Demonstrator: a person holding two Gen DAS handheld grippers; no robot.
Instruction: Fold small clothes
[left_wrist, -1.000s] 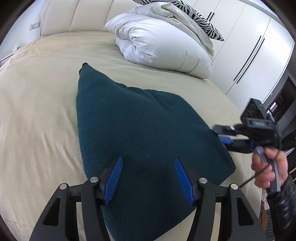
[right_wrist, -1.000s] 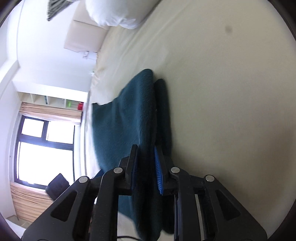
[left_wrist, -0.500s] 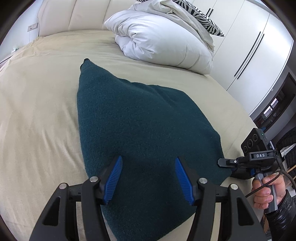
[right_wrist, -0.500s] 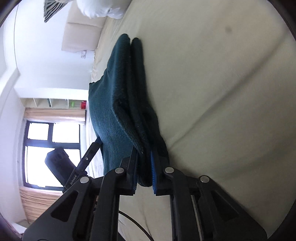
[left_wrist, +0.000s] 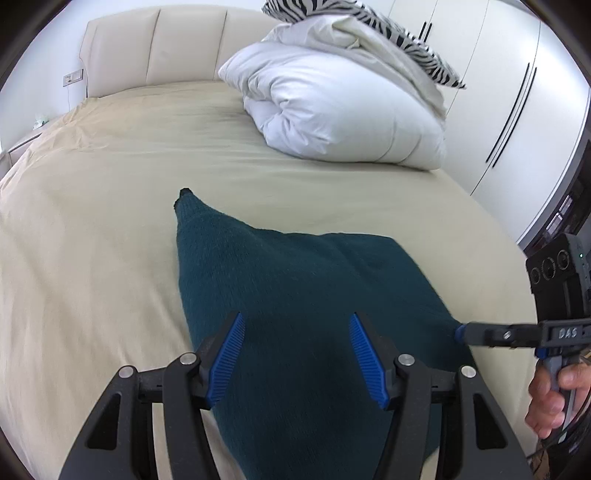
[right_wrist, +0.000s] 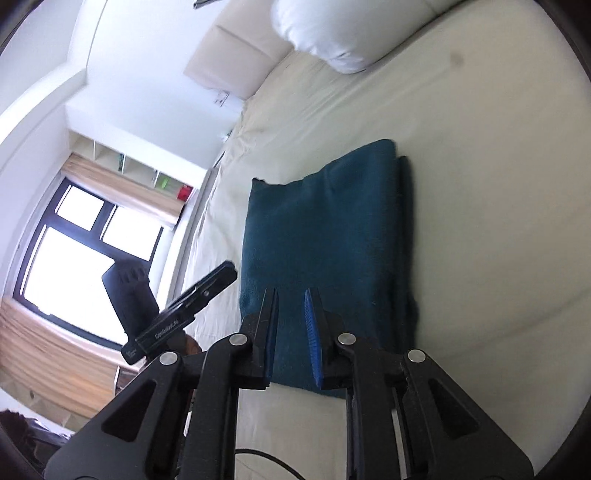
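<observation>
Only the left wrist view shows the white duvet (left_wrist: 343, 107); only the right, a window (right_wrist: 74, 243). Folded teal fleece garment (left_wrist: 303, 302), fuzzy, rectangular, flat on beige bed (left_wrist: 92, 221). Left gripper (left_wrist: 295, 354) jaws apart above it. Right gripper (right_wrist: 291, 332) jaws narrow, opening, nothing pinched, at the garment's near edge.

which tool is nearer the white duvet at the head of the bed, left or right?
Hard to call. Both the left tool and the right tool hover over the near end of the teal cloth, with the white duvet well beyond both.
</observation>
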